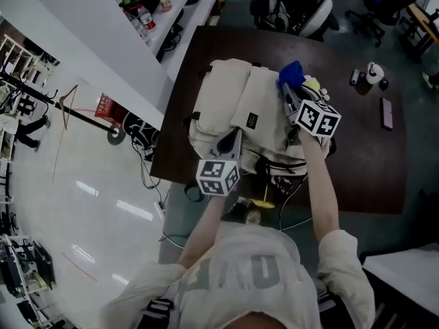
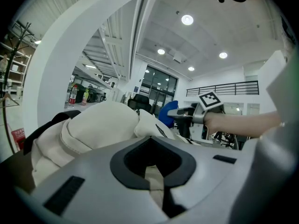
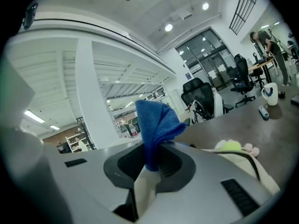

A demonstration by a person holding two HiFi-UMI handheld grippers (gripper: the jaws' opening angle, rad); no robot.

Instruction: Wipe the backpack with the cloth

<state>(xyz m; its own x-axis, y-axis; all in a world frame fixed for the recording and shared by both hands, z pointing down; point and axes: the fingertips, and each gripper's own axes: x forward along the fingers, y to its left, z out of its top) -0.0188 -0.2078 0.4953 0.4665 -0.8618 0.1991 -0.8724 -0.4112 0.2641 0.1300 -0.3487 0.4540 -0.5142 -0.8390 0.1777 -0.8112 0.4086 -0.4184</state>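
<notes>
Dark table (image 1: pixel 357 163) bears backpack (image 1: pixel 226 101); right tool (image 3: pixel 148 169) clamps blue cloth (image 3: pixel 156 125), left tool (image 2: pixel 155 176) closed.

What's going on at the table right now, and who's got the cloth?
A person is working over a cream backpack that lies on a dark table, with a gripper in each hand. The right gripper has its jaws shut on a blue cloth, held at the backpack's far right side. The left gripper sits at the backpack's near edge with its jaws together. I can't tell whether they pinch fabric.
</notes>
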